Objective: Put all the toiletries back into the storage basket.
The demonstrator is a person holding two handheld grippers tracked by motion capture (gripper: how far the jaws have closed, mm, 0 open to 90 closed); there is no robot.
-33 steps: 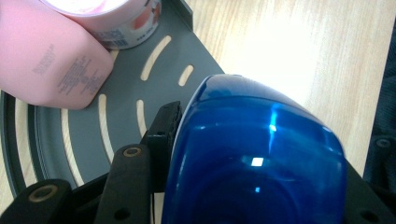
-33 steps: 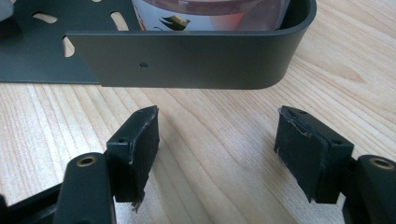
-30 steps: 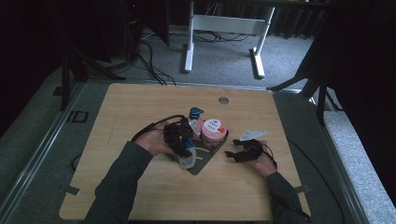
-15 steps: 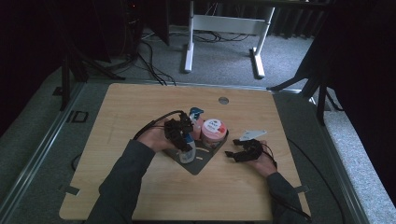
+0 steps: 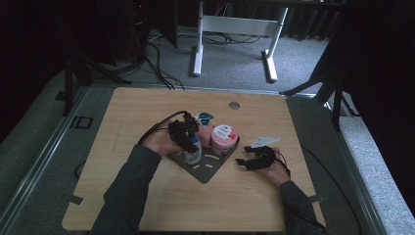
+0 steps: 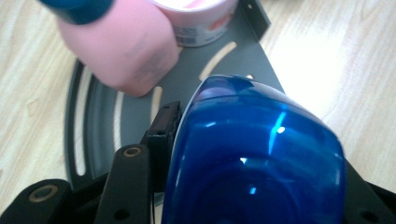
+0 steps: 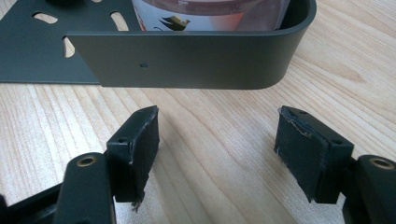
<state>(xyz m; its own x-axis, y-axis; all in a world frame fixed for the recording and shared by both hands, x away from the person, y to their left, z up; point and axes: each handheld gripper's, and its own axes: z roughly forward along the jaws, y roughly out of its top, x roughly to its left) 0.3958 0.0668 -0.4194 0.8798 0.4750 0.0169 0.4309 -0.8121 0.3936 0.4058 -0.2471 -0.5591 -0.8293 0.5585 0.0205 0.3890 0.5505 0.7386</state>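
Nearest, right gripper [image 5: 241,161]: held just right of the grey slotted tray [image 5: 208,172], jaws spread wide with nothing between them.
Left gripper [image 5: 192,146]: jaws clamped on a blue-capped bottle [image 6: 254,154], which is held over the tray's left part.
Pink bottle [image 6: 119,46]: seen on the tray just behind the held bottle.
Pink tub [image 5: 223,137]: set in the tray's right corner, against its raised wall.
Table [image 5: 132,112]: light wood, under the tray.

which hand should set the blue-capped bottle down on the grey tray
Left. The left gripper already clamps the blue-capped bottle over the grey tray. The right gripper is open and empty, resting on the table beside the tray's wall.
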